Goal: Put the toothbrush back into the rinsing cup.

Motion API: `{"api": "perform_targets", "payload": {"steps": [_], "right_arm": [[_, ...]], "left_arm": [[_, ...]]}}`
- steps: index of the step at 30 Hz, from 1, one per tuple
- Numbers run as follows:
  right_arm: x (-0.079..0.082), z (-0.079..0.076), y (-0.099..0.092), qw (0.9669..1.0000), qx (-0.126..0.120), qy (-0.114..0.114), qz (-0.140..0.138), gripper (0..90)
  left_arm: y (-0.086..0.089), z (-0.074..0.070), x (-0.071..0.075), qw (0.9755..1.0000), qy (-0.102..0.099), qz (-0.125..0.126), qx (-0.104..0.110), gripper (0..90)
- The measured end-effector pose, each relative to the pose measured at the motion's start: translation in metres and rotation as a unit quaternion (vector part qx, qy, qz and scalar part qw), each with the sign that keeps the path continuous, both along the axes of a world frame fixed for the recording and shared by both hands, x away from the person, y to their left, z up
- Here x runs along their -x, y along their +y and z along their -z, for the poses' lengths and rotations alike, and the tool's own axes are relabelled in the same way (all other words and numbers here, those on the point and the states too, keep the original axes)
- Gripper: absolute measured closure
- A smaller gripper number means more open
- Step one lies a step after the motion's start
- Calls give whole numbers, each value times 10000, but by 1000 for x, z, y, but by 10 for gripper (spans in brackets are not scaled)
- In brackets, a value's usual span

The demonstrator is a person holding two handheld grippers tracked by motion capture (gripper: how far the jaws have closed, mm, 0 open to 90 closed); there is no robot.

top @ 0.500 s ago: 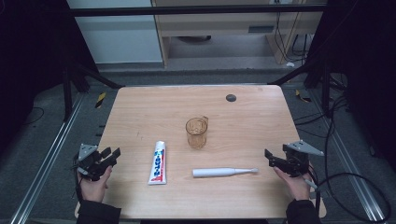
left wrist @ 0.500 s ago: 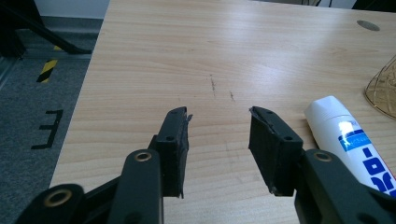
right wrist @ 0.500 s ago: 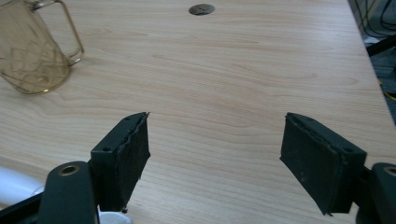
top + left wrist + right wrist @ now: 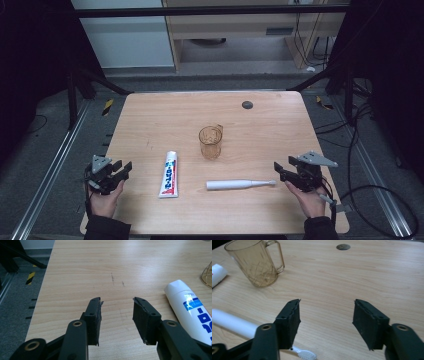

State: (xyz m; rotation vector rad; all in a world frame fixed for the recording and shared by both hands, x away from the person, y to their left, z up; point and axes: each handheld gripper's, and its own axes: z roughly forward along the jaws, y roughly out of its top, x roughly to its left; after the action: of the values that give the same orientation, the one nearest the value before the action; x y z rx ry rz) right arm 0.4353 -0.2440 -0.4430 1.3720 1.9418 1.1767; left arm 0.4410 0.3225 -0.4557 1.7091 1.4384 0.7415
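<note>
Desk (image 4: 150,120): pale wood-grain top, rounded corners, faint scuff marks, a small dark round disc (image 4: 247,105) near the far edge. Floor around it grey, with metal rails and black cables; a cabinet stands beyond.

Left tool (image 4: 122,169): at the near left edge, jaws parted, empty. Toothpaste tube (image 4: 169,174) lies just beside it.

Right tool (image 4: 279,171): at the near right, jaws parted, empty. Toothbrush (image 4: 240,184) lies flat, its head close to the jaws.

Amber plastic cup (image 4: 210,142): upright, mid-desk.
</note>
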Motion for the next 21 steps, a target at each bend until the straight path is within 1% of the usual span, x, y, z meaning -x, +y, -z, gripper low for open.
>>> {"api": "perform_targets", "payload": {"steps": [3,4,6,8,9,10,12,14,15,16,19,21], "right_arm": [[1,-1,7,9999,12,49,-132,483],[0,-1,9,9999,10,50,-163,503],[0,-2,13,9998,-22,68,-205,546],[-2,-3,17,9996,20,63,-264,568],[-2,-3,19,9996,26,85,-282,581],[-2,-3,21,9995,-35,85,-309,601],[-2,-5,26,9993,-53,118,-362,618],[-2,-7,35,9987,-64,126,-480,645],[-2,-7,35,9987,-64,126,-480,645],[-3,-7,44,9984,-1,162,-544,663],[-4,-6,58,9977,-41,197,-649,702],[-5,-5,70,9967,21,239,-773,742]], "left_arm": [[1,2,0,10000,-30,-38,17,571],[1,2,-1,10000,-12,-50,27,567],[2,4,-1,9999,-9,-91,100,560],[2,5,-2,9999,39,-83,111,556],[2,5,-1,9999,24,-81,92,550],[2,4,-1,9999,6,-70,80,544],[2,3,-1,9999,-46,-47,105,535],[2,4,-2,9999,3,-52,90,534],[2,4,-2,9999,3,-52,90,534],[2,5,-2,9999,19,-52,113,533],[2,4,-3,9999,6,-60,85,525],[2,5,-3,10000,-8,-55,79,523]]}}
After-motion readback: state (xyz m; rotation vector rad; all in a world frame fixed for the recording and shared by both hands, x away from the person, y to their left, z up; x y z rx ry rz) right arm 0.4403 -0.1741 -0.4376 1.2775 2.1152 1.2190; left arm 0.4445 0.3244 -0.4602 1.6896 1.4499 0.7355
